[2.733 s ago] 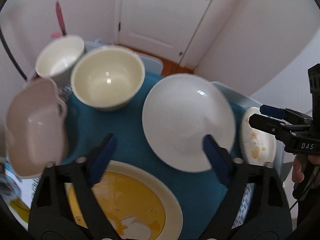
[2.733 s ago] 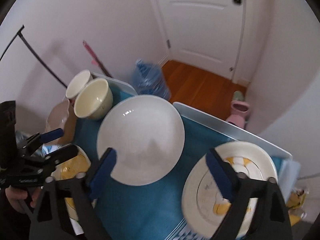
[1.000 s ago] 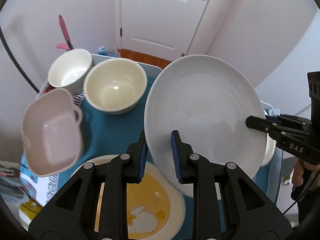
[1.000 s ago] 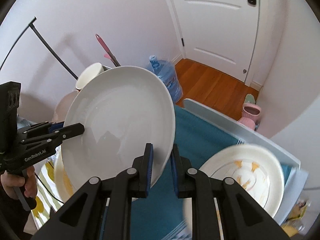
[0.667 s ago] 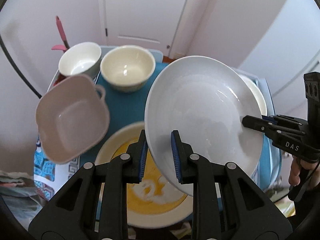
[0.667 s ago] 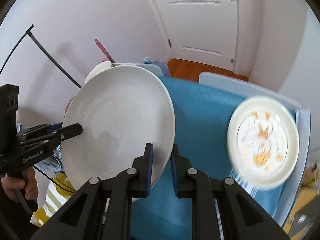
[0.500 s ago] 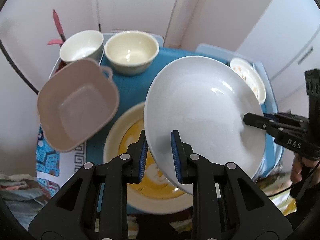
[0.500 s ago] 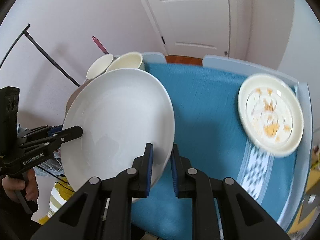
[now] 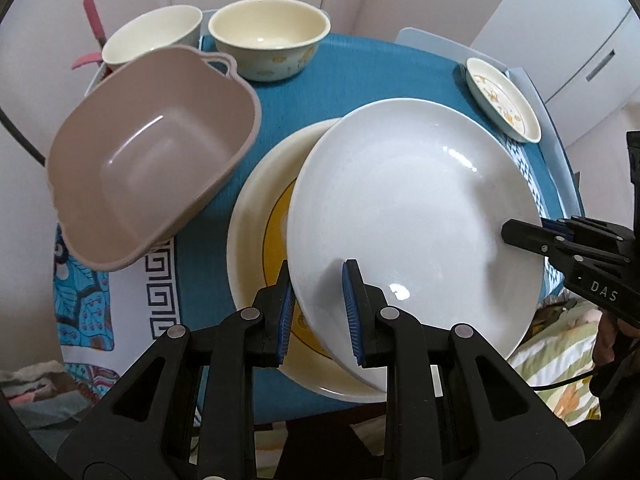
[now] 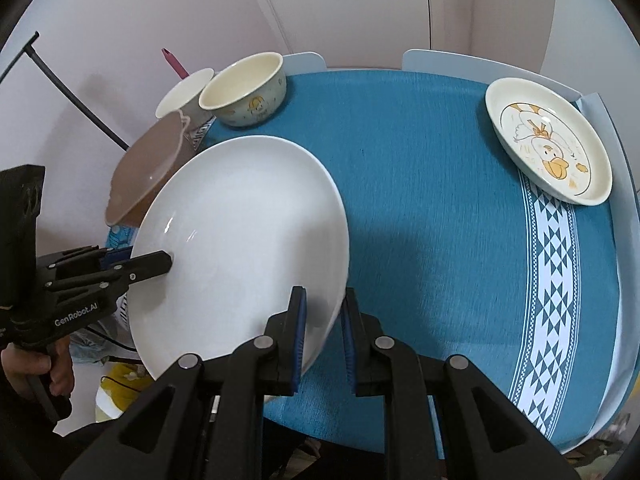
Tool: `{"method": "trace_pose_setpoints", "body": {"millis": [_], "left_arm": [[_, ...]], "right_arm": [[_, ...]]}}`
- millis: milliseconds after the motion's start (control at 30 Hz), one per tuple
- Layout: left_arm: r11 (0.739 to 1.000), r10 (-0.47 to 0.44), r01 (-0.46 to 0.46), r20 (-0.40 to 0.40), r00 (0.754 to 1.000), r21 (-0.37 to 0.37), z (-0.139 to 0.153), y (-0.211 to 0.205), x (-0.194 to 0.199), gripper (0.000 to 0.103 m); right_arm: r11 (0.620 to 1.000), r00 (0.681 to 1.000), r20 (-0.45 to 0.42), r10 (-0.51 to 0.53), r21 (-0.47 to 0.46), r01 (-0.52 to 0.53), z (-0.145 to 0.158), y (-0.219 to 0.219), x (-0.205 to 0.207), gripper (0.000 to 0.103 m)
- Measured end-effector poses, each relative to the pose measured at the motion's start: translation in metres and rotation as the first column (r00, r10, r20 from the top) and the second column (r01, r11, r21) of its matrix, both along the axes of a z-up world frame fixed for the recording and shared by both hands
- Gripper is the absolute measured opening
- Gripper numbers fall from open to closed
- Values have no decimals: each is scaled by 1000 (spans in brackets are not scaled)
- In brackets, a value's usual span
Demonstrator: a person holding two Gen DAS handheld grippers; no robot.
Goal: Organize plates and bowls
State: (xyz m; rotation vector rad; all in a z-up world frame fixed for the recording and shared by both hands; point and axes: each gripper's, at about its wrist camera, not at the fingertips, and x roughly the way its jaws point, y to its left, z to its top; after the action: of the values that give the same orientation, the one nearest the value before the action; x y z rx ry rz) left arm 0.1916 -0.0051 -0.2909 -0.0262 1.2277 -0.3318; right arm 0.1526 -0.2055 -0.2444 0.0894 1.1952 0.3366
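Observation:
Both grippers hold one large white plate (image 9: 412, 208) by opposite rims, lifted and tilted above the table. My left gripper (image 9: 318, 304) is shut on its near edge; my right gripper (image 10: 322, 326) is shut on the other rim, and the plate also shows in the right wrist view (image 10: 240, 240). Below it lies a cream plate with a yellow centre (image 9: 260, 216), partly hidden. A small duck plate (image 10: 548, 140) sits at the table's far right. A cream bowl (image 9: 268, 38), a white bowl (image 9: 152, 36) and a pink square basin (image 9: 148, 160) stand at the left.
The table is covered by a blue cloth (image 10: 432, 184) with a white patterned band. A pink utensil handle (image 9: 92, 12) stands behind the white bowl. Pale chair backs (image 10: 460, 60) and a door lie beyond the table.
Both grippers closed on the white plate, lifted it off the table and carried it toward me, over the yellow-centred plate. The view now looks down on the whole table.

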Motion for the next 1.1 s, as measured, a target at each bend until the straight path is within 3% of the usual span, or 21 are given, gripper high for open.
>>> {"method": "trace_pose_setpoints", "body": {"millis": [433, 733, 1100], "left_arm": [[997, -41, 41, -4, 999, 65, -15, -8, 4, 21], [985, -75, 72, 7, 997, 157, -21, -24, 1, 21], [941, -131, 100, 77, 988, 323, -16, -44, -5, 21]], "right_arm": [[1000, 1000, 8, -14, -16, 14, -7, 8, -9, 16], [1000, 1000, 5, -19, -23, 19, -10, 5, -13, 16], [996, 999, 21, 26, -82, -24, -13, 13, -14, 16]]}}
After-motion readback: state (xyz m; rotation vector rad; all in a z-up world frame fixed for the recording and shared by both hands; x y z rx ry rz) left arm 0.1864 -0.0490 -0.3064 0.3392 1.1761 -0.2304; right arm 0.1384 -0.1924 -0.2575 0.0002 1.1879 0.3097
